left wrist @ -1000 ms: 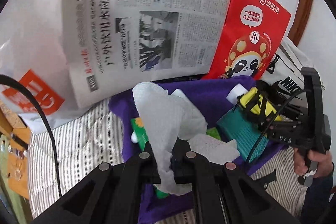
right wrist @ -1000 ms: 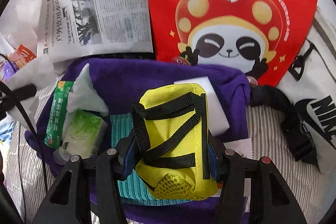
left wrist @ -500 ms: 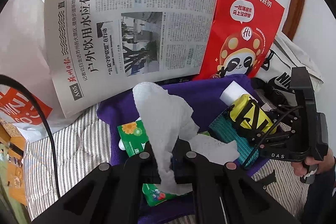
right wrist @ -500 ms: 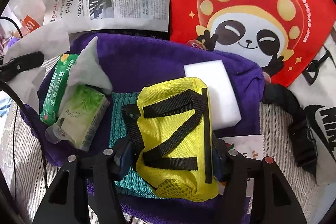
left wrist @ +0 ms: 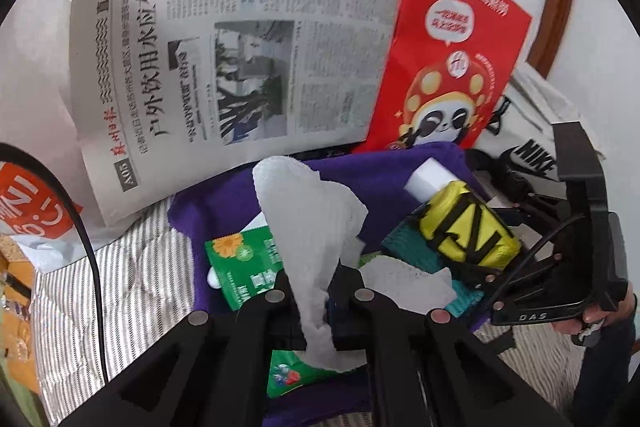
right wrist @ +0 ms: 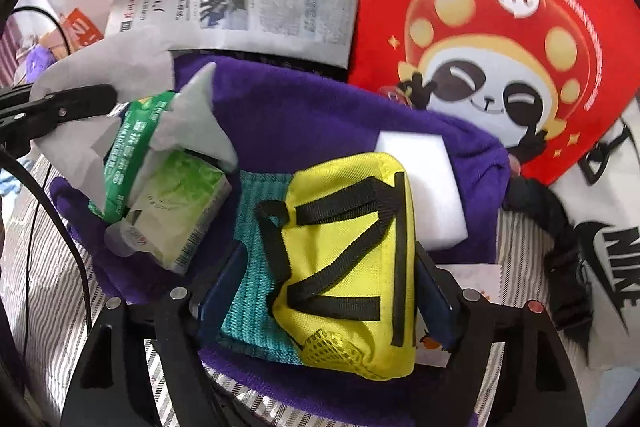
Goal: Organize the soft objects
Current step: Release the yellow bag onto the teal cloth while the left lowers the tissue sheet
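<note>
Several soft things already lie gathered on a purple towel (right wrist: 304,115) spread over a striped bedcover (left wrist: 120,267): a teal cloth (right wrist: 252,267), a white sponge block (right wrist: 428,187) at the towel's far right, a green tissue pack (right wrist: 176,207) at its left, and a yellow pouch (right wrist: 352,247) with black straps resting on the teal cloth. That part looks done; what seems left is the white tissue (left wrist: 312,227), not yet set down, and perhaps the items beyond the towel. The right gripper (right wrist: 332,291) points steeply down at the towel, its jaws spread and having just been opening; the yellow pouch lies between them, and the pads appear to stand just clear of its sides, though the view is tight. The left gripper (left wrist: 320,291) tilts down over the towel's near left side, jaws pressed together, pinching the white tissue, which rises above them. A newspaper (left wrist: 240,47) and a red paper bag (left wrist: 452,47) stand behind the towel.
</note>
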{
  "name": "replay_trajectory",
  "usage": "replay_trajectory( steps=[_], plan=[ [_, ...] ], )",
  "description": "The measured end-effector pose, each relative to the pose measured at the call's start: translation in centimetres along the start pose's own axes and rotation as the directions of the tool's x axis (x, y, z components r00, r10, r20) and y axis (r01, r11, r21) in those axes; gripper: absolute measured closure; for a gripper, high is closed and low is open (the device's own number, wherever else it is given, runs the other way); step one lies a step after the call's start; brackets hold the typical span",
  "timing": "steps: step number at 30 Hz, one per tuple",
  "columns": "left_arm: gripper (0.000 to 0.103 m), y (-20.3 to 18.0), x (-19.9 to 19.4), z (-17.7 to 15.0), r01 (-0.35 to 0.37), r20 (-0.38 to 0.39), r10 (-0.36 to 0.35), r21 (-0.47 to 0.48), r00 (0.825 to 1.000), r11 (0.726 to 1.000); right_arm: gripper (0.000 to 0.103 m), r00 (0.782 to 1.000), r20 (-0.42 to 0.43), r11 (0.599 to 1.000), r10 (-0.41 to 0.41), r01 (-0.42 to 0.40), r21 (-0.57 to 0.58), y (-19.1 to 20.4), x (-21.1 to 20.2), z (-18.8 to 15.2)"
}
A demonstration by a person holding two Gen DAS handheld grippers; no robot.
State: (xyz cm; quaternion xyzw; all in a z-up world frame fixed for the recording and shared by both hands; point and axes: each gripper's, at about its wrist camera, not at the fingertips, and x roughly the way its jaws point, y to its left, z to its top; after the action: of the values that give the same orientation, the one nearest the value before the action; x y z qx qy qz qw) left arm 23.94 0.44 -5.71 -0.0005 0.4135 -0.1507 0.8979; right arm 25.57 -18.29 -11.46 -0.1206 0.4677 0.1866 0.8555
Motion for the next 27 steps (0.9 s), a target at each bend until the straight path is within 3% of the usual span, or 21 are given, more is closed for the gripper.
replay_trajectory(
  steps=[5,19,27],
  plan=[
    [0.096,-0.5,-0.3,0.0,-0.008,0.019,0.008,0.027,1.0,1.0,0.024,0.999,0.053,1.0,0.008,-0.009,0.012,-1.1,-2.3,0.1],
    [0.096,0.2,5.0,-1.9,-0.045,-0.132,0.049,0.029,0.99,0.999,0.023,0.997,0.075,0.988,-0.001,-0.011,0.156,-5.0,-3.0,0.8],
    [0.083,0.0,5.7,-2.3,-0.024,-0.186,0.032,0.048,0.982,0.999,0.023,0.997,0.081,0.99,-0.011,0.0,0.139,-4.9,-3.6,0.9]
  ],
)
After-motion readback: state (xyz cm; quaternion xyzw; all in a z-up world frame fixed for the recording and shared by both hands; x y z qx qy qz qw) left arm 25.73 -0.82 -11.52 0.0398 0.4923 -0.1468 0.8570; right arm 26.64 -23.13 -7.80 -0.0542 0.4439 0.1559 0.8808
